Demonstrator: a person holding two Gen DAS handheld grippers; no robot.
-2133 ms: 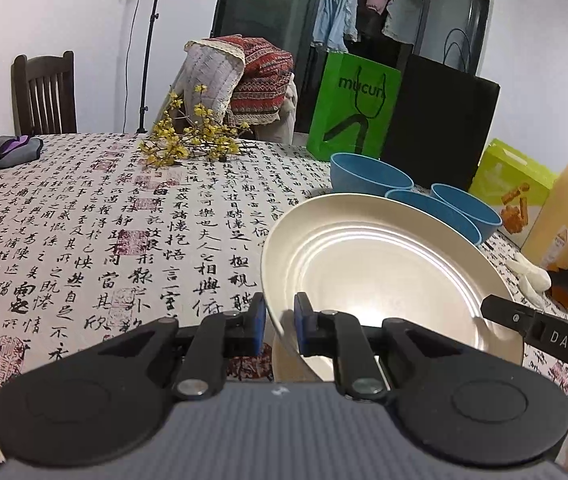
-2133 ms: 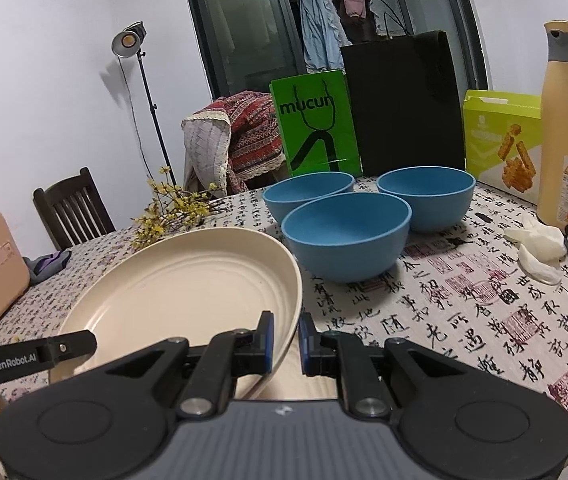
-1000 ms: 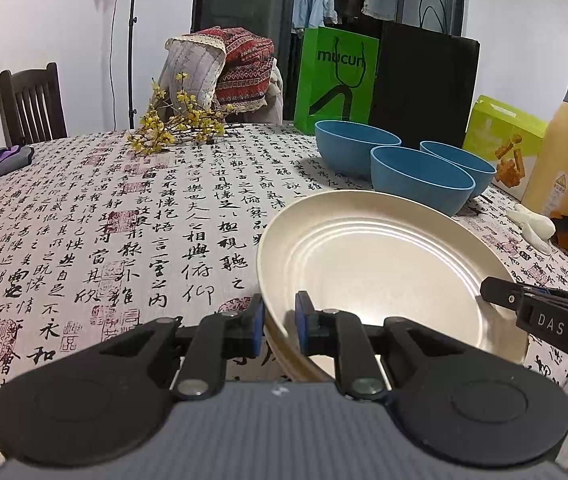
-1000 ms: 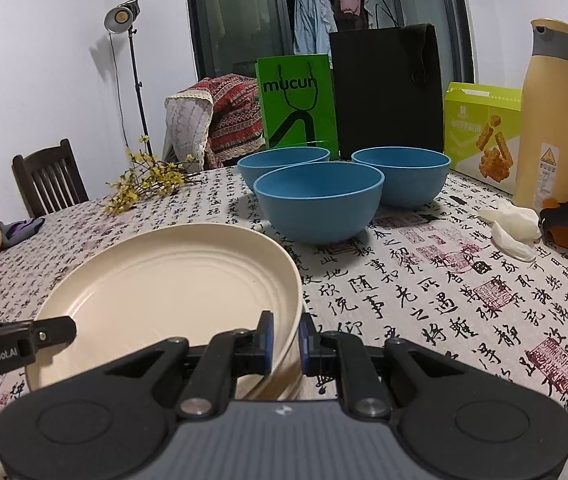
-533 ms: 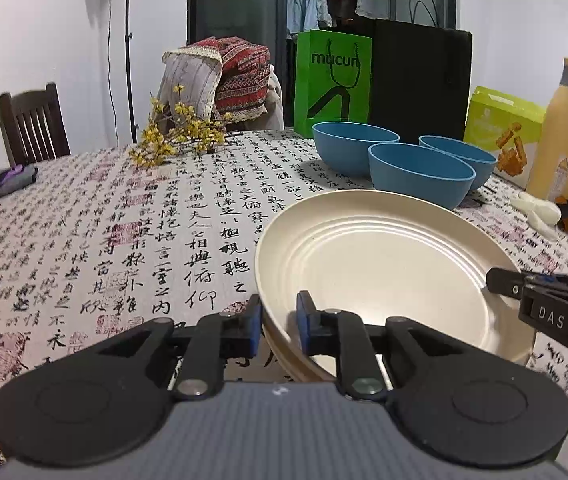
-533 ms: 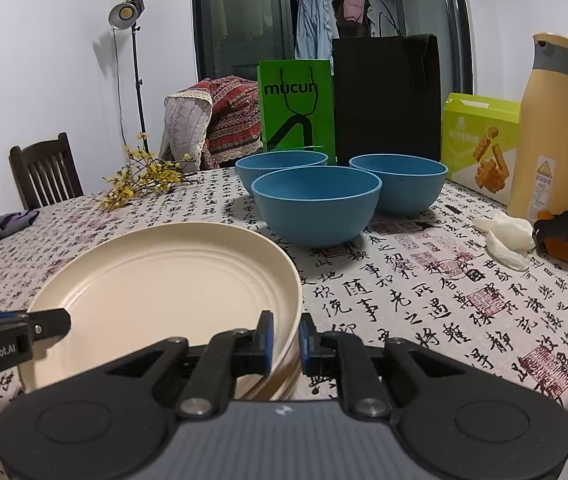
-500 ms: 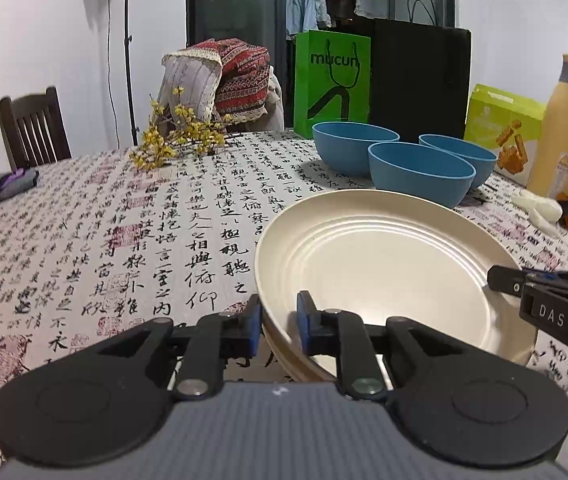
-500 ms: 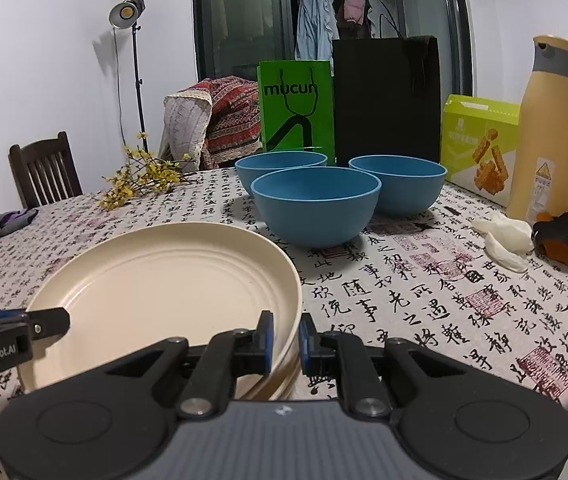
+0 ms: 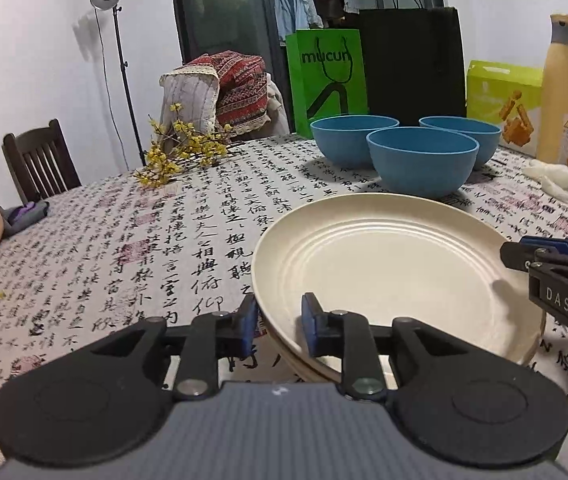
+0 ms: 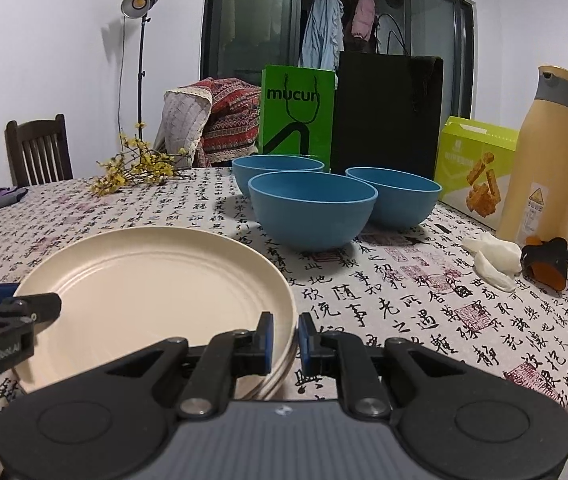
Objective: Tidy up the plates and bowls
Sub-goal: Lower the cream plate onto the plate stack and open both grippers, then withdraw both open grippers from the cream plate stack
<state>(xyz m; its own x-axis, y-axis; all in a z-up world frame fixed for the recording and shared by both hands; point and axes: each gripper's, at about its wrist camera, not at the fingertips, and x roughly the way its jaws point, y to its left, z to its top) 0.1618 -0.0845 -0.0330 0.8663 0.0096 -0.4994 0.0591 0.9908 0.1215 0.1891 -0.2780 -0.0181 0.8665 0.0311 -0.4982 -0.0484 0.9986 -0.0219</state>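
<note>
A table is covered by a white tablecloth [image 9: 132, 248] printed with black Chinese calligraphy and red seal stamps. Beyond it, white walls, a dark glazed doorway with hanging clothes [image 10: 320, 36], a studio lamp [image 10: 138, 2] on a stand, a dark wooden chair [image 10: 38, 150] and a chair draped in a patterned red blanket [image 9: 240, 88] are seen. A spray of yellow blossoms [image 9: 180, 152] lies on the cloth.

A stack of cream plates [image 9: 380, 276] rests near the table's front edge. Its left rim is straddled by the left gripper [image 9: 278, 322], whose jaws are opening: the rim stands between the blue pads [image 9: 311, 322], with a gap seen beside it, so the rim is no longer pinched. The stack's right rim is taken between the narrowly set pads of the right gripper [image 10: 284, 338], which appear to pinch it. Each gripper is seen in the other's view at the far side of the stack.

Three blue bowls [image 10: 312, 208] stand close together behind the plates, well apart from both grippers.

"mucun" is read on a green paper bag [image 10: 296, 116] beside a black paper bag [image 10: 388, 112]. "DAS" is read on the right gripper in the left wrist view, and "GenRobot.AI" on the left gripper in the right wrist view. A lime snack box [image 10: 474, 168] bears print too small to read, and a tan bottle [image 10: 544, 156] with a grey collar carries a warning-triangle label.
</note>
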